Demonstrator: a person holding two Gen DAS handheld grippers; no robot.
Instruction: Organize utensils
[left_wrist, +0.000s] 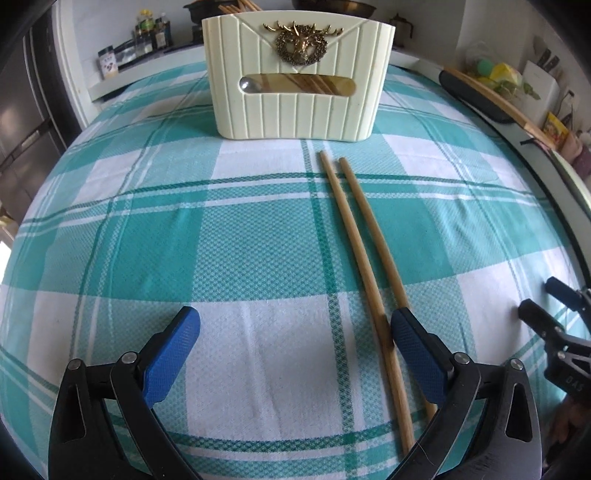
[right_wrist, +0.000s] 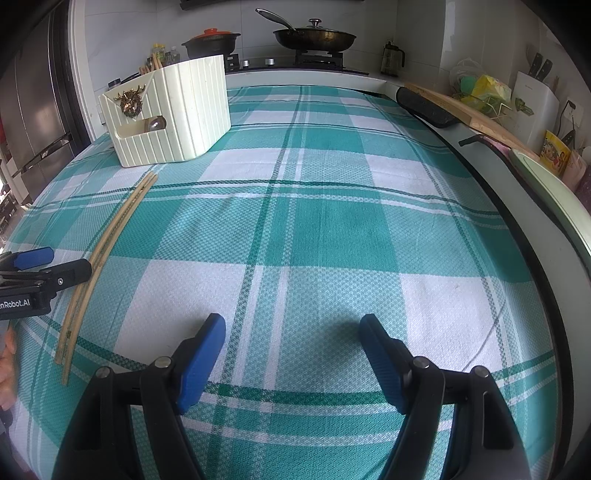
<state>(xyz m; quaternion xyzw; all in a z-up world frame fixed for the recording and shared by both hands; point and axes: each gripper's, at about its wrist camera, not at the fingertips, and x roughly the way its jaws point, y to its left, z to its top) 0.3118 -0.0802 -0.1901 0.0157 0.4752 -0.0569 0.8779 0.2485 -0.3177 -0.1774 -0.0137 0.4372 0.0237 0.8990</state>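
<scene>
A kitchen counter lay under a teal-and-white checked cloth (right_wrist: 314, 229), with a stove, a lidded frying pan (right_wrist: 316, 36) and a dark pot (right_wrist: 212, 42) along the far wall. At the far left of the cloth stood the cream ribbed utensil holder (left_wrist: 295, 88), its front window showing wooden sticks already inside, and more tops poking above its rim; it seemed the destination for whatever remained loose. The two chopsticks (left_wrist: 354, 221) lay side by side on the cloth just near of the holder, tips pointing toward it, thick ends toward the person.

The left gripper (left_wrist: 295, 332) hung low over the cloth with its jaws spread wide and nothing between them. Its right finger sat against the chopsticks' thick ends, partly covering the outer one, probably lining up to bracket the pair. The right gripper (right_wrist: 291, 332) hovered over bare cloth well right of them, also wide open and empty, likely kept clear to leave the left room.
</scene>
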